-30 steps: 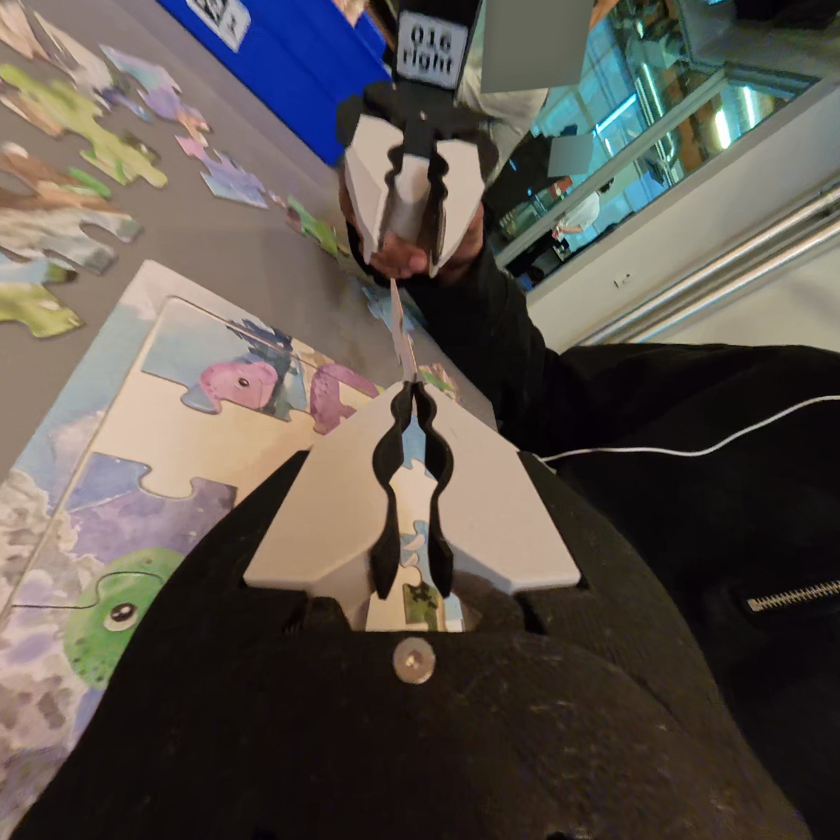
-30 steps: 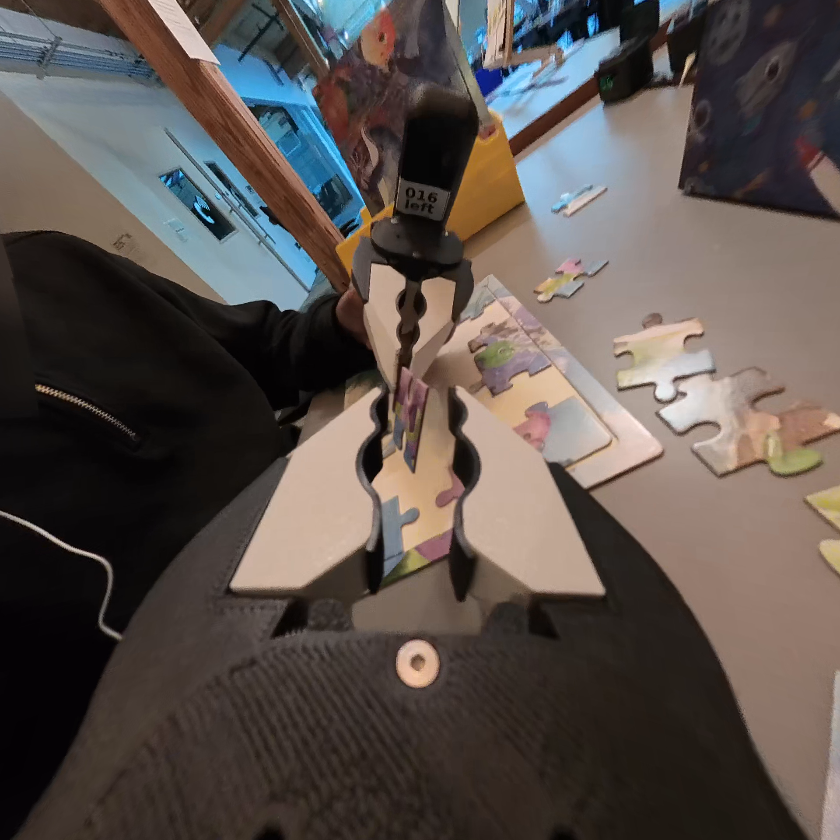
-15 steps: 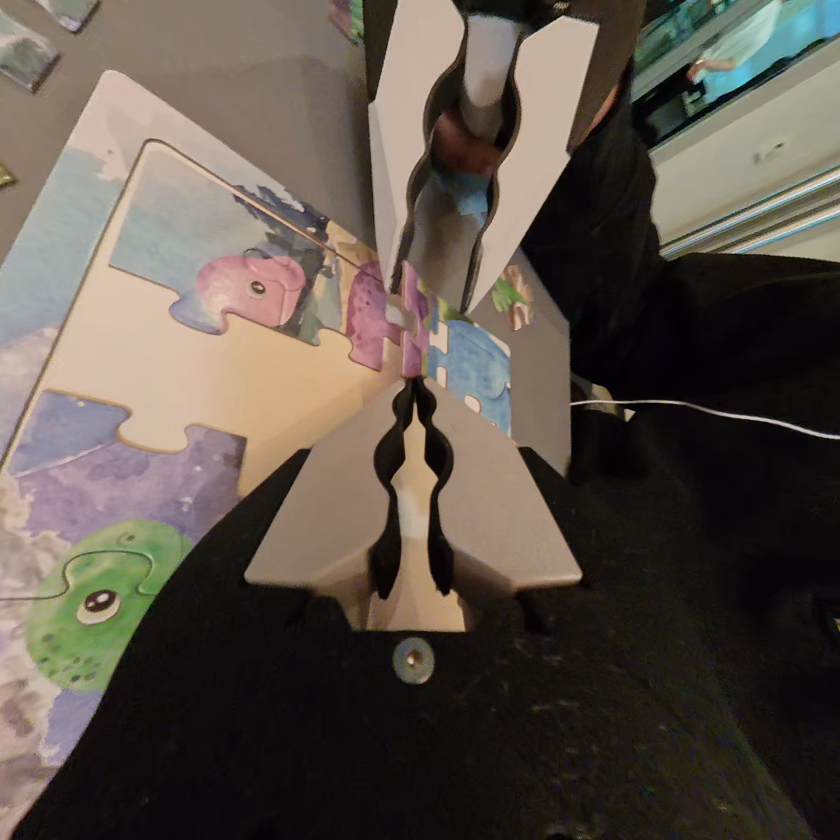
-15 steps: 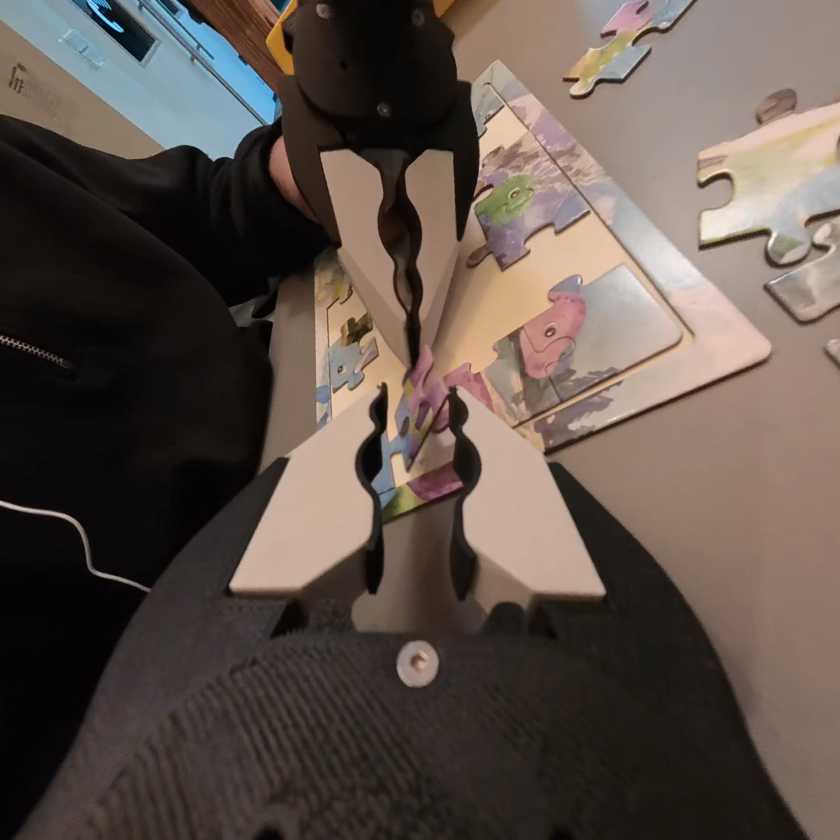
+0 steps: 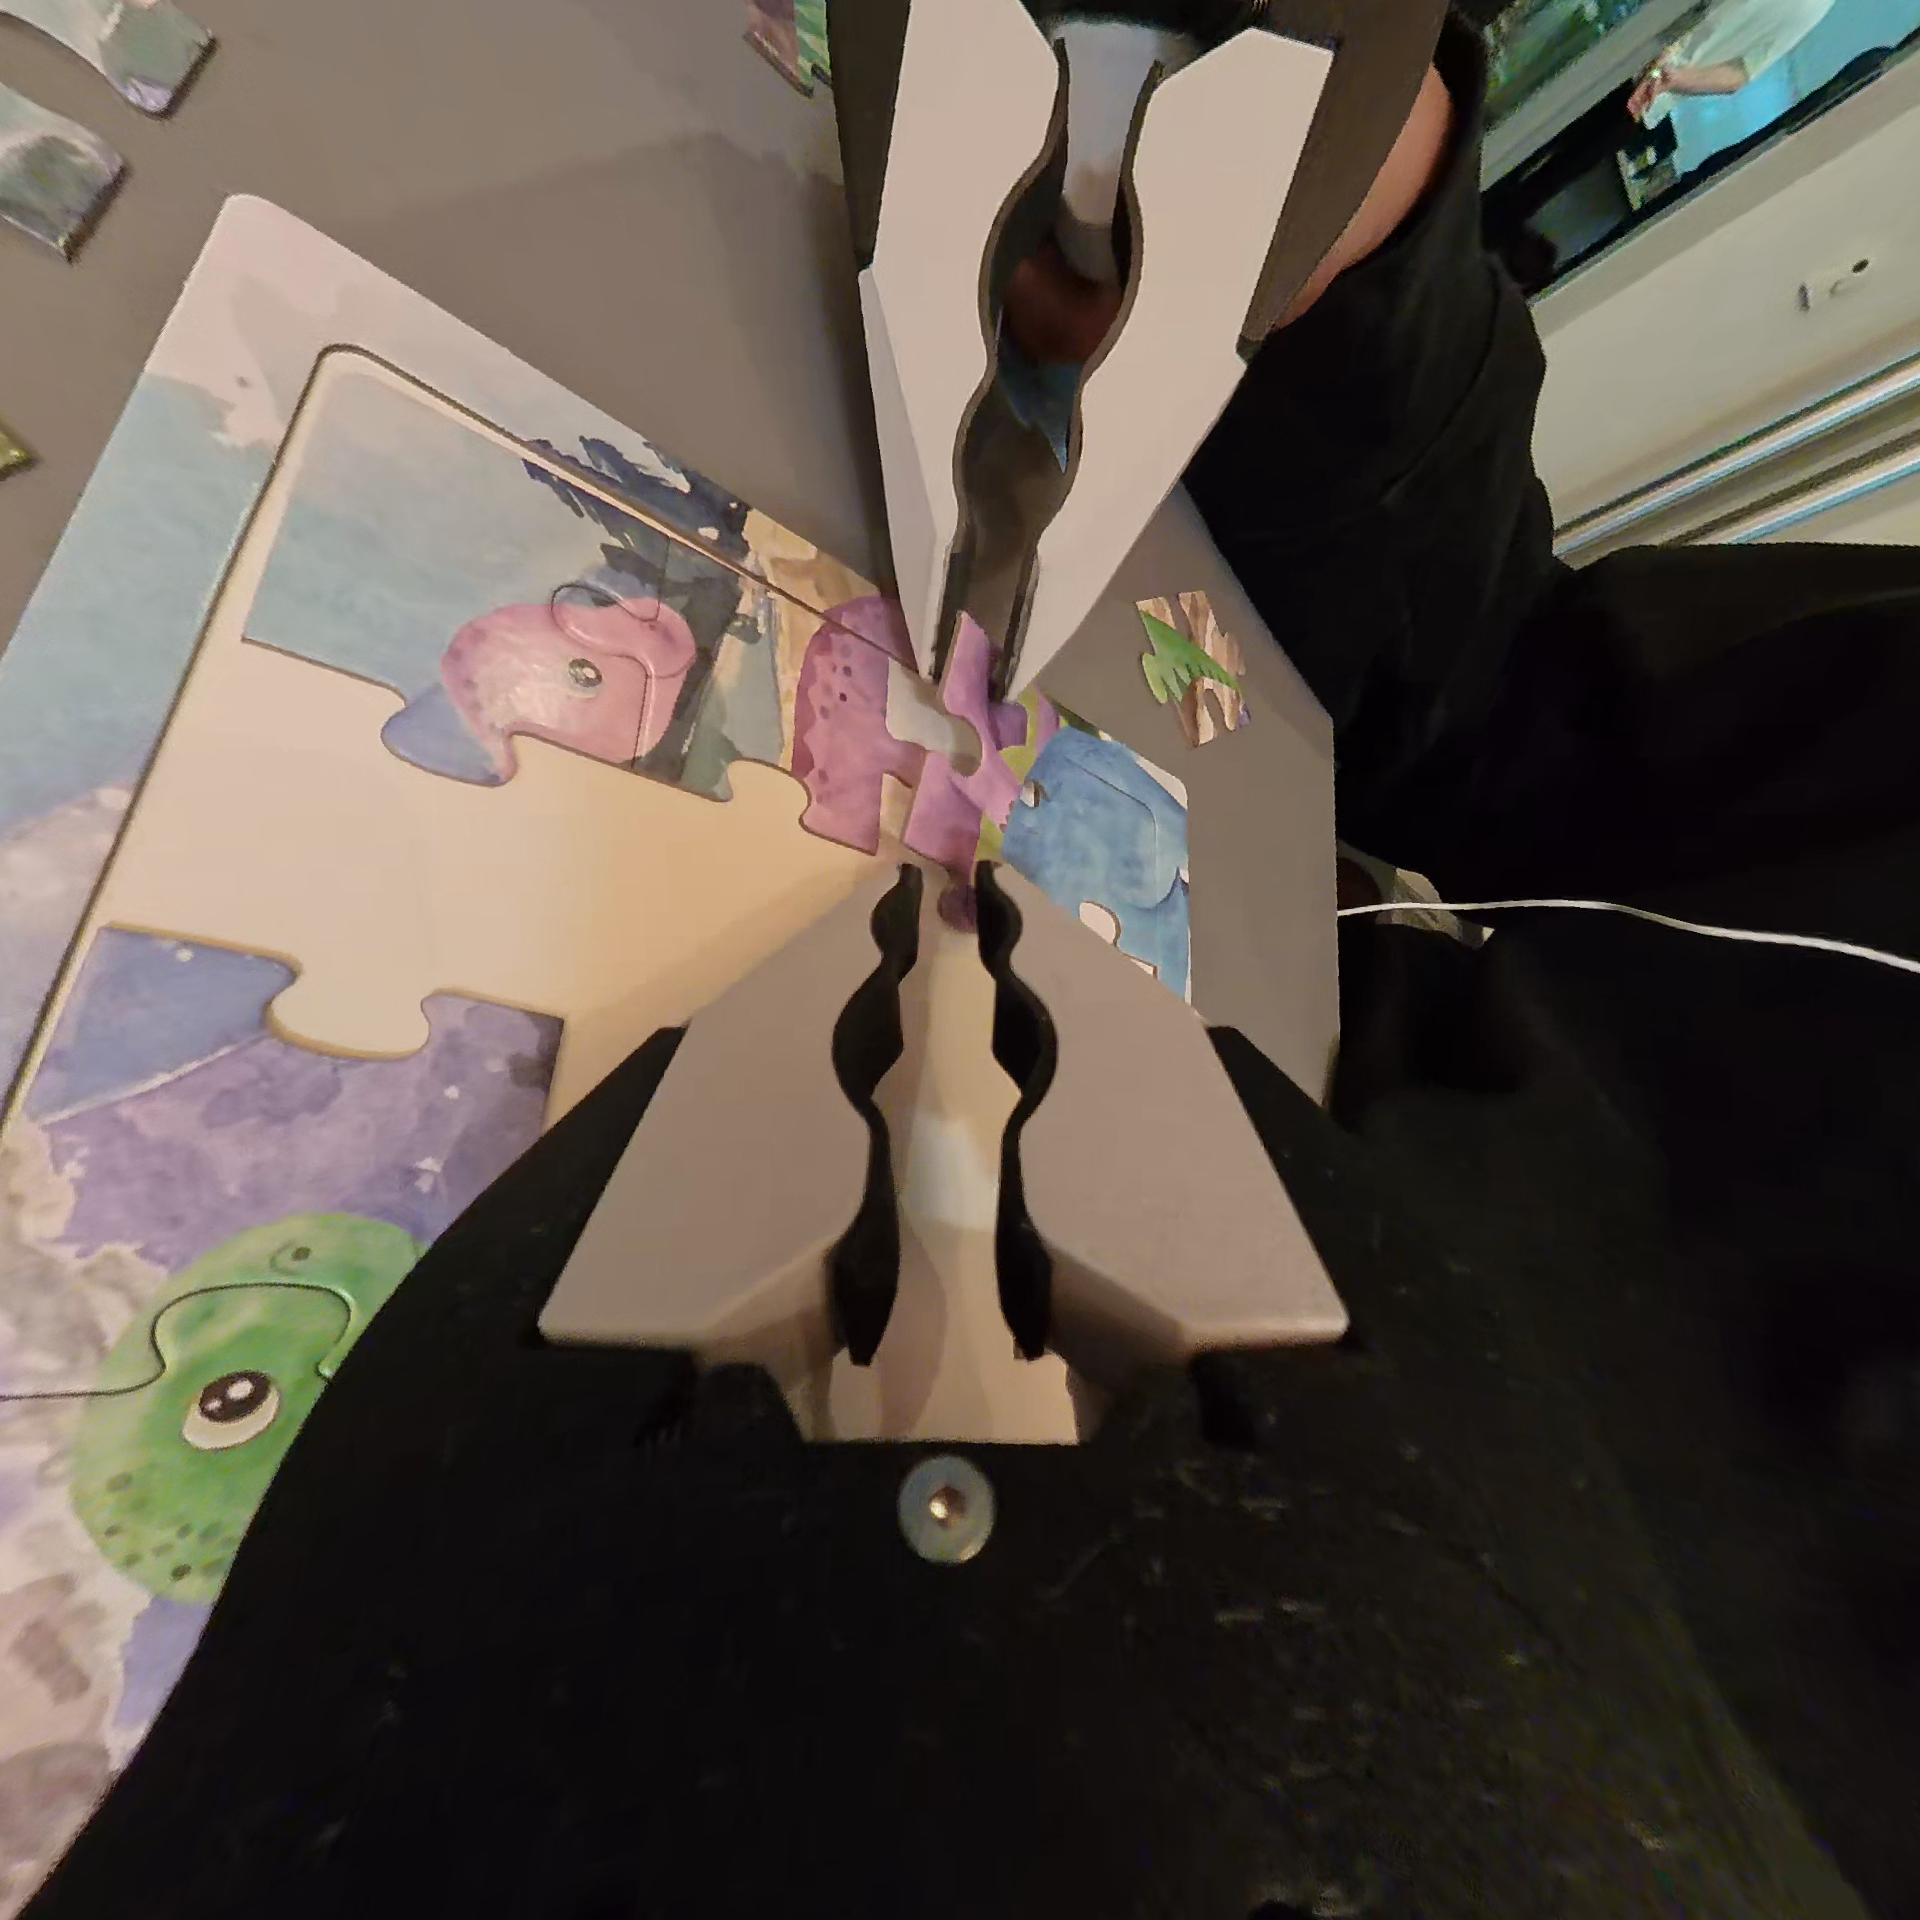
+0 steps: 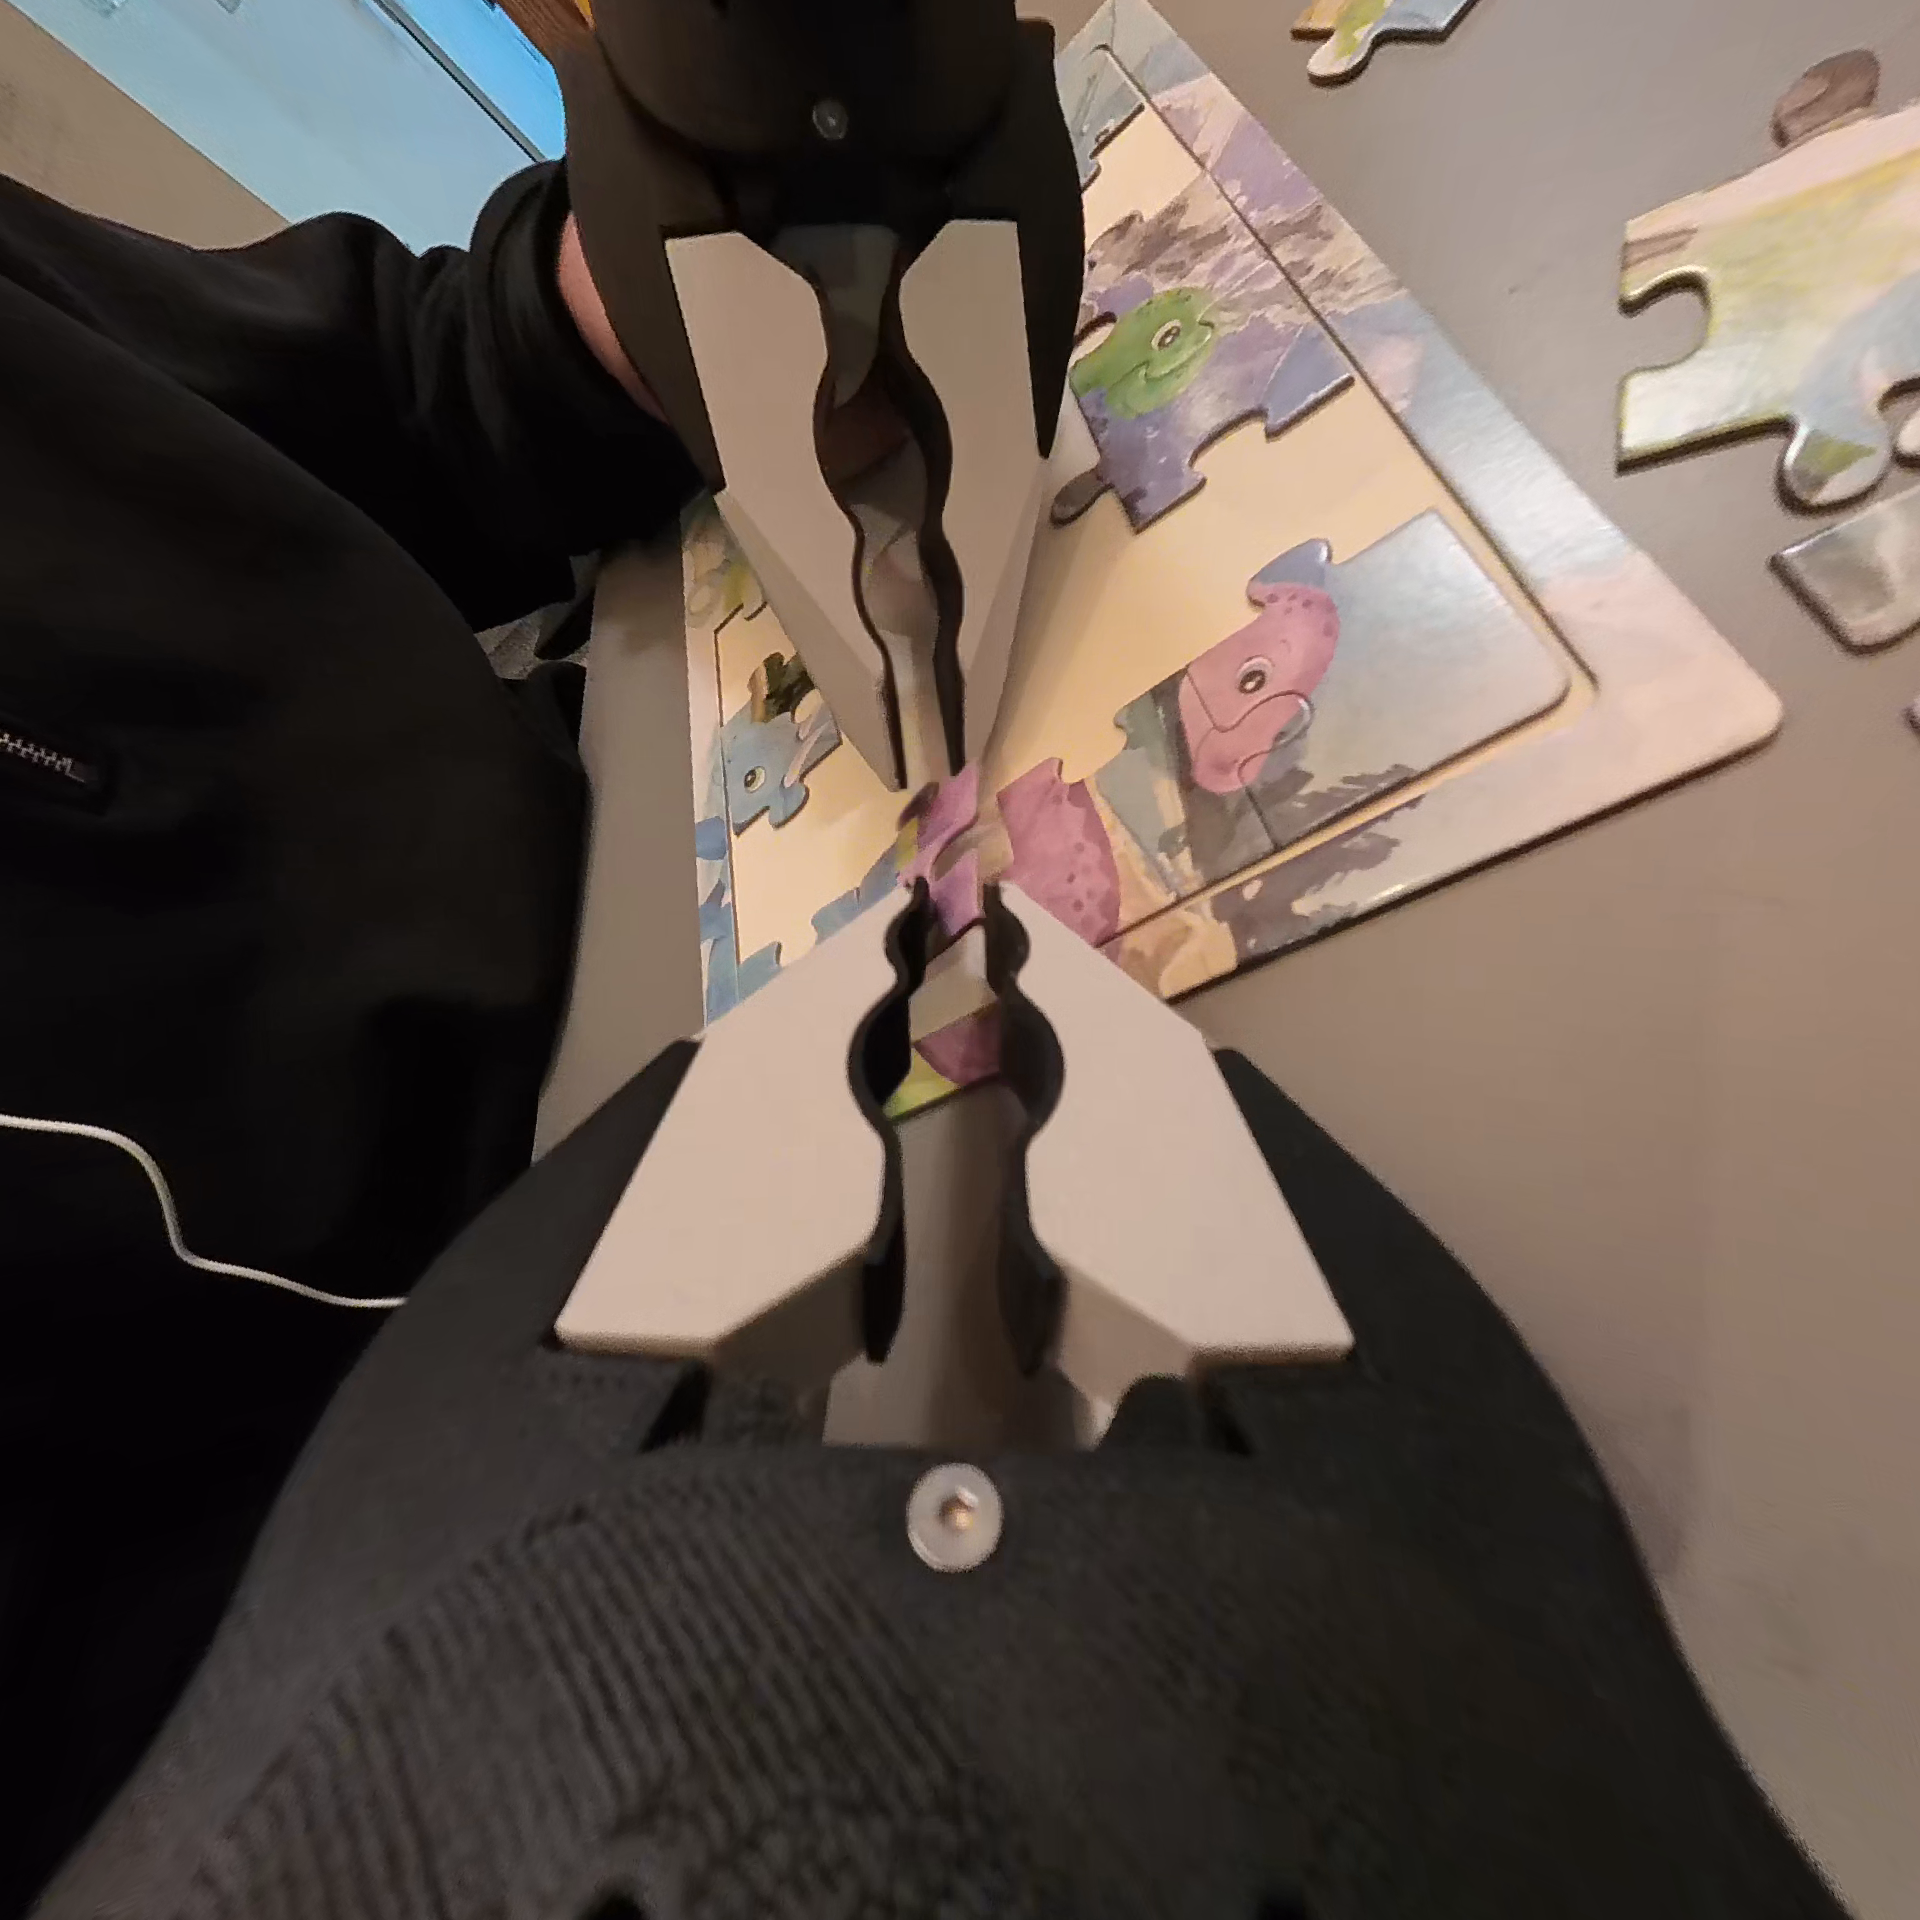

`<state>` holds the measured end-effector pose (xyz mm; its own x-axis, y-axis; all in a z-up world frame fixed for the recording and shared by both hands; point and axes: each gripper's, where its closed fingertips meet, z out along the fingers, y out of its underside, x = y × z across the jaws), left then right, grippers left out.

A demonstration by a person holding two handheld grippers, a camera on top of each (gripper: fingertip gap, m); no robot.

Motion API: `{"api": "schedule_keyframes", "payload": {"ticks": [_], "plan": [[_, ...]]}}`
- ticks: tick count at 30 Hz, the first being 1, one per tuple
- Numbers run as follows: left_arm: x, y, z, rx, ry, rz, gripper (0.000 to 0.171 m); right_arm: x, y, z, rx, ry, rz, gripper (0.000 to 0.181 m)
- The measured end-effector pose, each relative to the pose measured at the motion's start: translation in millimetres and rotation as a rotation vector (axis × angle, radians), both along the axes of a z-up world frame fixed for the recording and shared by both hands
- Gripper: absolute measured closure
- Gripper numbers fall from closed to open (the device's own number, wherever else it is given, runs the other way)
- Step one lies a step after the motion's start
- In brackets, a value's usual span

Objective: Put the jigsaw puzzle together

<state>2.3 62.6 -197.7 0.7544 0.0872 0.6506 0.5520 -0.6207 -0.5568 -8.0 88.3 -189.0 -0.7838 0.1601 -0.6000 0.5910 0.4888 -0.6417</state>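
The left gripper (image 5: 943,883) has its jaws a narrow gap apart, with the tips just at the near edge of a purple puzzle piece (image 5: 961,769). Whether the tips pinch that piece or only rest beside it cannot be told. The right gripper (image 6: 951,899) is likewise only slightly parted, and its tips sit at the opposite edge of the same purple piece (image 6: 951,831); a bit of the piece shows between its black pads, but a firm grip cannot be confirmed. The two grippers point at each other from opposite sides, tips close together over this piece.

The purple piece lies on the puzzle tray (image 5: 187,499), tilted slightly, just beside a fitted piece with a pink creature (image 5: 582,675) and next to a blue creature piece (image 5: 1101,831). A green creature piece (image 5: 218,1382) sits fitted farther along the tray. The tray rests on a grey bench (image 6: 1455,1143).

Loose pieces (image 6: 1766,312) lie on the bench beyond the tray in the right wrist view. A person's black sleeve (image 6: 260,520) with a white stripe is behind the left gripper. No writing can be read in these views.
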Motion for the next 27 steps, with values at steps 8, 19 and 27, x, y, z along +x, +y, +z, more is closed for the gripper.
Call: {"api": "schedule_keyframes", "payload": {"ticks": [8,19,27], "plan": [[-2,-3,-1,-0.020,0.088,-0.010,0.149,-7,7,1,0.016,0.028,-0.035,0.168],[11,-2,-2,-0.036,0.104,-0.072,0.150,6,-2,-2,0.022,0.046,0.042,0.169],[13,-2,1,-0.035,0.146,-0.087,0.156,8,-2,-6,0.050,0.060,0.057,0.174]]}}
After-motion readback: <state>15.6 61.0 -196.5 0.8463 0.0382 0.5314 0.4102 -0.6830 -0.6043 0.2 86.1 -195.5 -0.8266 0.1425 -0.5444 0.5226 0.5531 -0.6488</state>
